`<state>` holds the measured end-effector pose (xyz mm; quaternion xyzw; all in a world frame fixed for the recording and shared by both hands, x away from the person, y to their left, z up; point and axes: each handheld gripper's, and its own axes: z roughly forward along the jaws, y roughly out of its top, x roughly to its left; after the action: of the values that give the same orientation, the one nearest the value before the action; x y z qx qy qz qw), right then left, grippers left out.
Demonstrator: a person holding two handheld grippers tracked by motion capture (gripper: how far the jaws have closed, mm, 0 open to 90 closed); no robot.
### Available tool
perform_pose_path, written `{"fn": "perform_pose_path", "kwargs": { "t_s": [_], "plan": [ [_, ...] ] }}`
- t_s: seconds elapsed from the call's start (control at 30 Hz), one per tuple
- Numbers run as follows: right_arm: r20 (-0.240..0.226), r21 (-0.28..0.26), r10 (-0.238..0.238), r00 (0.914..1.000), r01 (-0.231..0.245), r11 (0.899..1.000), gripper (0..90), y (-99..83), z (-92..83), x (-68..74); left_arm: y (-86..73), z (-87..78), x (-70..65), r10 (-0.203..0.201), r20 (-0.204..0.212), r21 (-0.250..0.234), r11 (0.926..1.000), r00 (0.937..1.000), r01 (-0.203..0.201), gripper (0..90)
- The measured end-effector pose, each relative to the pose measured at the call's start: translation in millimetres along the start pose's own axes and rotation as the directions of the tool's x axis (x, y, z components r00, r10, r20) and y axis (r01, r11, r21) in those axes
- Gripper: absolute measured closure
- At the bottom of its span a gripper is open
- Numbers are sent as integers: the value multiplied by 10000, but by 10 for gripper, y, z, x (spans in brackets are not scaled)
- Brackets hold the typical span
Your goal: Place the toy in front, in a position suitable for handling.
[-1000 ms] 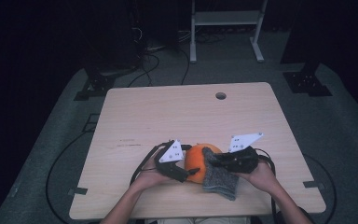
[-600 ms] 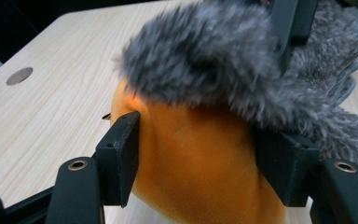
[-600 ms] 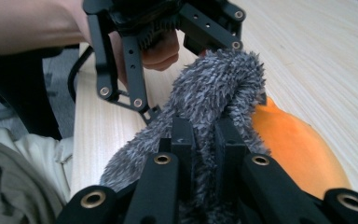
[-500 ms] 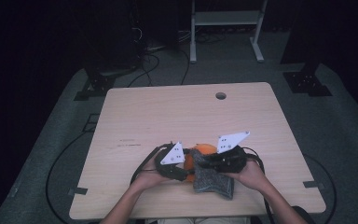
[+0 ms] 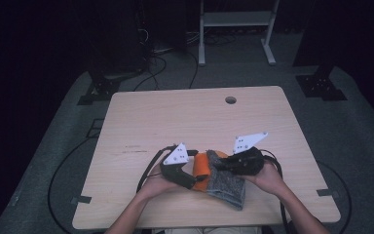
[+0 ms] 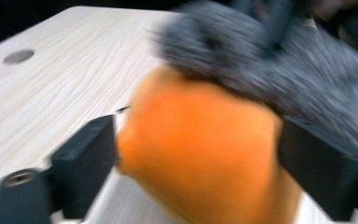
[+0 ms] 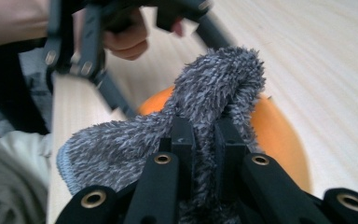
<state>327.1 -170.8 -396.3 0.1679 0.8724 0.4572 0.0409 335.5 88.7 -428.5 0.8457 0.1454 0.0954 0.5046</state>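
Note:
An orange soft thing (image 5: 202, 170) lies near the table's front edge, with a grey fuzzy cloth (image 5: 226, 187) draped over its right side. In the left gripper view the orange thing (image 6: 200, 149) sits between the wide-set jaws of my left gripper (image 6: 198, 154), which have just been opening; the grey cloth (image 6: 270, 60) lies across its top. My left gripper (image 5: 192, 181) points right at it. My right gripper (image 7: 204, 135) is shut on a fold of the grey cloth (image 7: 214, 88), above the orange thing (image 7: 275, 135). From above, the right gripper (image 5: 219, 163) comes in from the right.
The light wooden table (image 5: 175, 117) has a small round hole (image 5: 230, 100) near its far edge. Cables trail from both grippers over the front edge. A white metal stand (image 5: 233, 29) and dark gear stand on the floor beyond the table.
The right gripper has pulled the grey cloth left over the orange thing, hiding more of it. The left gripper's jaws stand wider around the orange thing.

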Motion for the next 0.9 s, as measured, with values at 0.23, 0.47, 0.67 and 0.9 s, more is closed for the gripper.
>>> {"fn": "perform_pose_path", "kwargs": {
  "t_s": [0.23, 0.47, 0.67, 0.9],
  "plan": [
    [-316, -30, -153, 9994, 152, 9999, 806, -30, -103, 133, 3, 58, -110, 509, 614, 369, 9979, 9968, -532, 277],
    [469, 464, -1116, 9926, 1094, 9929, 808, 169, -127, 146, 2, 37, -152, 1326, 529, 364, 9902, 9898, -1346, 359],
    [366, 833, -415, 9985, 384, 9958, 809, -106, -237, 31, -32, 22, -129, 1414, 563, 401, 9888, 9884, -1437, 359],
    [317, 559, 352, 9989, -369, 9978, 808, -255, -319, -104, -26, 21, -101, 805, 912, 367, 9958, 9926, -842, 302]
  ]
}}
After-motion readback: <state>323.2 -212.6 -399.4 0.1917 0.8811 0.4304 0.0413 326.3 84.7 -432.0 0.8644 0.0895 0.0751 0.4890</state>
